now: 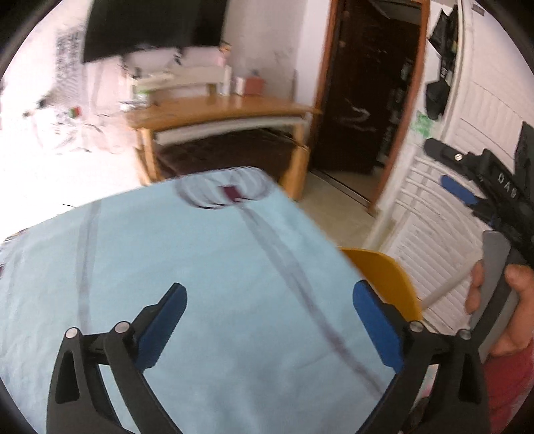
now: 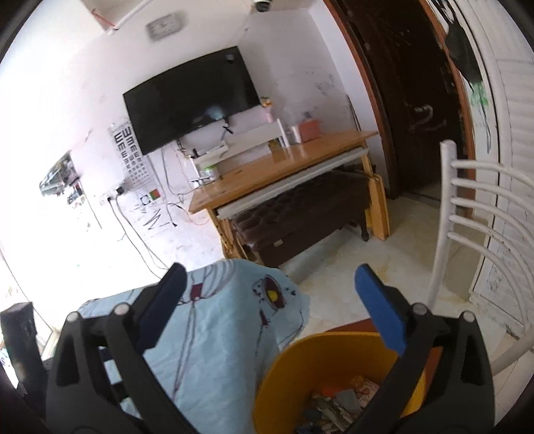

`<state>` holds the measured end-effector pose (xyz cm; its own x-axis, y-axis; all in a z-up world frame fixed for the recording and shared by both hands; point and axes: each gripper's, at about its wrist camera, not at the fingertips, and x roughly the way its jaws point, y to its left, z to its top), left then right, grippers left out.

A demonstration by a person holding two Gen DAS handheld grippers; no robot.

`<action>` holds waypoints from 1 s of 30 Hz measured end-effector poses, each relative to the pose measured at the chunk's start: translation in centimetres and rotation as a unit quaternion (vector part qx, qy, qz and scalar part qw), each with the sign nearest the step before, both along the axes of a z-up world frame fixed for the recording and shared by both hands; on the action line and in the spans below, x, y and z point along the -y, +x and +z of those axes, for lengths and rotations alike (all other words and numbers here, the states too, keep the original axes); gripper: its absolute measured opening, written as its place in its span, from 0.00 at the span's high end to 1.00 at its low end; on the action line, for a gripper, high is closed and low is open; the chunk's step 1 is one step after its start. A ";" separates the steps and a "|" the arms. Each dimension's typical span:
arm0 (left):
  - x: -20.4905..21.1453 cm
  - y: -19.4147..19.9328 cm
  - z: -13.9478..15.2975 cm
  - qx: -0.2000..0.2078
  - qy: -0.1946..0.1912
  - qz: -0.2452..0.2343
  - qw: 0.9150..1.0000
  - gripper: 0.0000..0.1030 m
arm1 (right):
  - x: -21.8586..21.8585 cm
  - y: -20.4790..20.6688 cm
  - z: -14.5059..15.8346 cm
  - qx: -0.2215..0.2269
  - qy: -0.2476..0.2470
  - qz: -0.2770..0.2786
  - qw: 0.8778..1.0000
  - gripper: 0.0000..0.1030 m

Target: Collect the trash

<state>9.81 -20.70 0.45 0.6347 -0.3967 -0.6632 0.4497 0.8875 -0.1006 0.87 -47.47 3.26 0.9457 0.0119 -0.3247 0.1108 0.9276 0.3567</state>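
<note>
Both claws, left [image 1: 268, 320] and right [image 2: 270, 300], are spread wide with nothing in them. The trash [image 2: 337, 405] sits in the yellow bin [image 2: 300, 374] just below the right claw: light, crinkly wrappers by the look, easiest pinched at an edge. Worktop [image 1: 200, 267] under the left claw looks bare.

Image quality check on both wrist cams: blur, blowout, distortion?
Left wrist view: motion-smeared, the wooden desk and black wall TV streaked; left wall blown out white. Right wrist view: sharper, the yellow plastic bin is crisp, left side overexposed. Both: fisheye bends the door frame.
</note>
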 end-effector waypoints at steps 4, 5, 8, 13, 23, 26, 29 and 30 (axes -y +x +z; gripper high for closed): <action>-3.9 -0.4 0.1 0.024 0.006 0.038 0.999 0.07 | -4.0 0.5 -0.3 0.013 -0.020 0.027 0.999 0.06; -4.8 -0.4 0.2 0.027 0.005 0.045 0.999 0.07 | -5.0 0.7 -0.4 0.013 -0.026 0.034 0.999 0.06; -7.1 -0.6 0.5 0.039 0.011 0.066 0.997 0.07 | -7.1 0.7 -0.8 0.010 -0.042 0.048 0.998 0.06; -9.8 -1.2 0.8 0.051 0.014 0.089 0.995 0.07 | -9.7 0.8 -1.2 -0.010 -0.059 0.079 0.995 0.06; -14.0 -2.6 1.8 0.082 0.020 0.150 0.985 0.07 | -14.8 -1.4 -1.5 0.003 -0.049 0.132 0.990 0.06; -15.1 -3.1 2.3 0.098 0.031 0.173 0.980 0.07 | -16.6 -1.9 -1.6 0.003 -0.064 0.141 0.988 0.06; -15.9 -3.6 2.7 0.104 0.030 0.188 0.976 0.07 | -18.1 -2.5 -1.9 0.003 -0.086 0.140 0.986 0.06; -16.1 -3.7 2.8 0.103 0.027 0.189 0.976 0.07 | -18.8 -2.7 -2.0 0.002 -0.093 0.139 0.986 0.06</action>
